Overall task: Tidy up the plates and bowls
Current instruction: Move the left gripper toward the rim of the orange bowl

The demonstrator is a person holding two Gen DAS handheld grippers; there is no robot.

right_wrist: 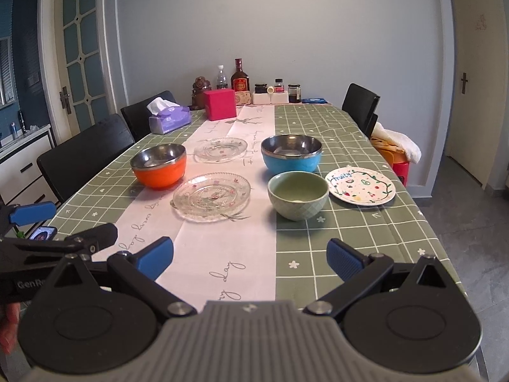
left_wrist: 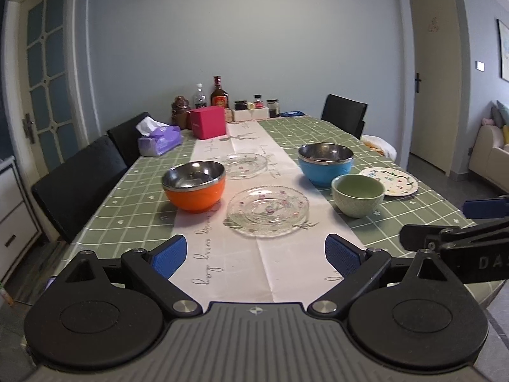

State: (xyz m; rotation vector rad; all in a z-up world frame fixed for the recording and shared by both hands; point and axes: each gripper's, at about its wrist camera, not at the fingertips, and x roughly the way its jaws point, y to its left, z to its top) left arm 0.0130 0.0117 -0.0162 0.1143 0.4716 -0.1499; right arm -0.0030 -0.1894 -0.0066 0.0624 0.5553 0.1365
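3 empty bowls: orange bowl (right_wrist: 159, 167), blue bowl (right_wrist: 291, 156), green bowl (right_wrist: 298, 195).

You have three bowls on the table: one orange bowl (right_wrist: 159, 167) at centre left of the right wrist frame, one blue bowl (right_wrist: 291, 153) right of centre, and one green bowl (right_wrist: 298, 194) below the blue one. You have three plates: two glass plates (right_wrist: 211, 196) (right_wrist: 220, 149) on the white runner, and one painted plate (right_wrist: 360, 186) at the right. Far end, upper centre: one tissue pack (right_wrist: 169, 117), one pink box (right_wrist: 220, 104), two tall bottles (right_wrist: 240, 79) (right_wrist: 221, 78).
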